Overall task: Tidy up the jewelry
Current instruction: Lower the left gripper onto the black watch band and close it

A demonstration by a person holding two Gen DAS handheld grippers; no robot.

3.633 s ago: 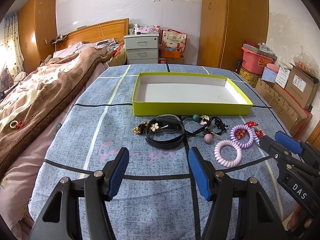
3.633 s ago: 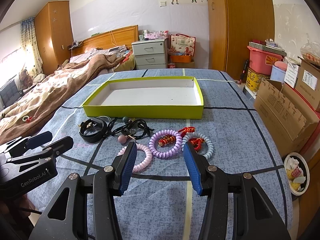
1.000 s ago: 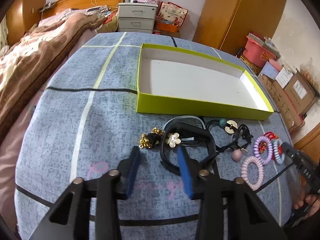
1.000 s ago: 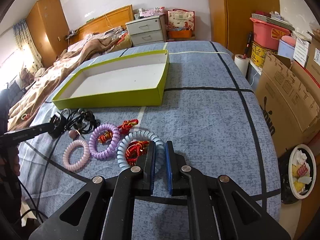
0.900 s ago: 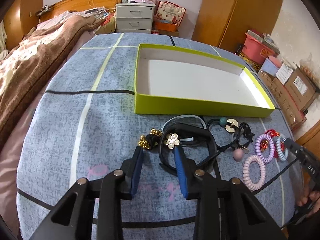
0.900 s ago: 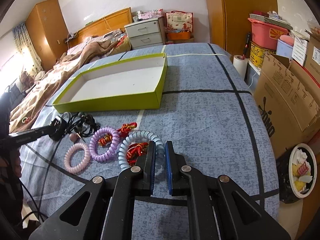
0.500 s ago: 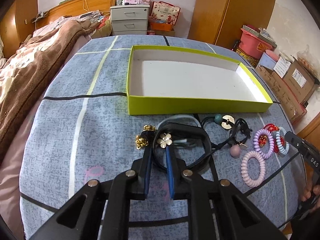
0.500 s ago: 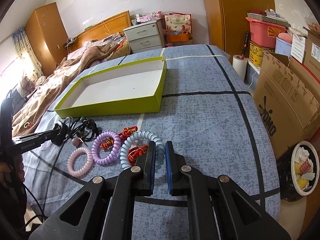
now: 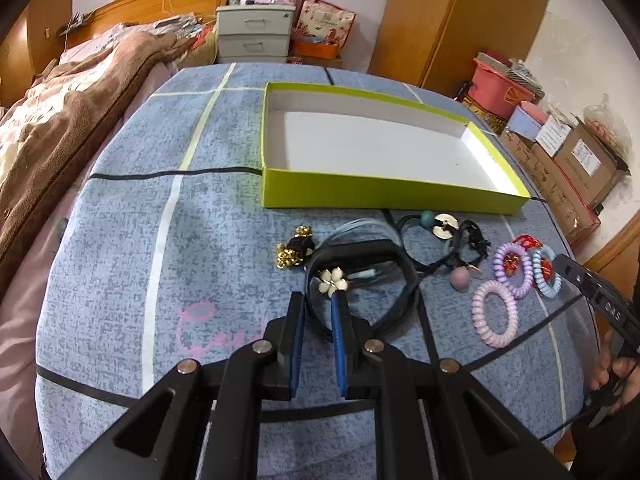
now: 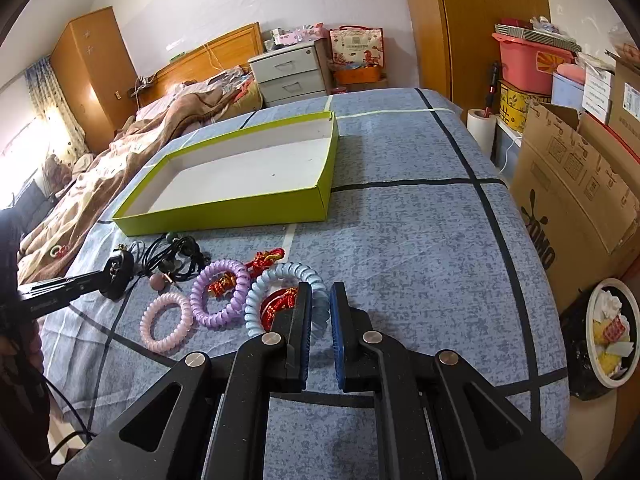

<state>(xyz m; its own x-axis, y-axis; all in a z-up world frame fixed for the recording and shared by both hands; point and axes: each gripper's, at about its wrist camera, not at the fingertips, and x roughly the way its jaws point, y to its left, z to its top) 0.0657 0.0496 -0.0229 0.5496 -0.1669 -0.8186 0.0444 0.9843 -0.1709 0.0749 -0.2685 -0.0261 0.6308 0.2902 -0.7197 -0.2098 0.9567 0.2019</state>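
Observation:
An empty lime-green tray [image 9: 384, 192] [image 10: 224, 214] lies on the blue quilt. In front of it lie a black headband with a white flower [image 9: 334, 280], a gold-bead tie [image 9: 292, 250], black cords with beads [image 9: 444, 236], and pink [image 9: 494, 314] [image 10: 166, 322], purple [image 9: 512, 264] [image 10: 219, 292] and blue [image 10: 280, 276] coil ties with red knots. My left gripper [image 9: 318, 304] is shut on the headband's rim beside the flower. My right gripper [image 10: 318, 296] is shut on the blue coil tie's near rim.
A bed with a brown blanket [image 9: 60, 120] borders the quilt on the left. Cardboard boxes [image 10: 580, 184] and a bin [image 10: 610, 332] stand beyond the right edge. A grey drawer unit [image 9: 256, 32] stands behind.
My left gripper's fingers have closed from wide open onto the headband's rim by the flower. My right gripper stays shut on the blue coil tie and has lifted slightly.

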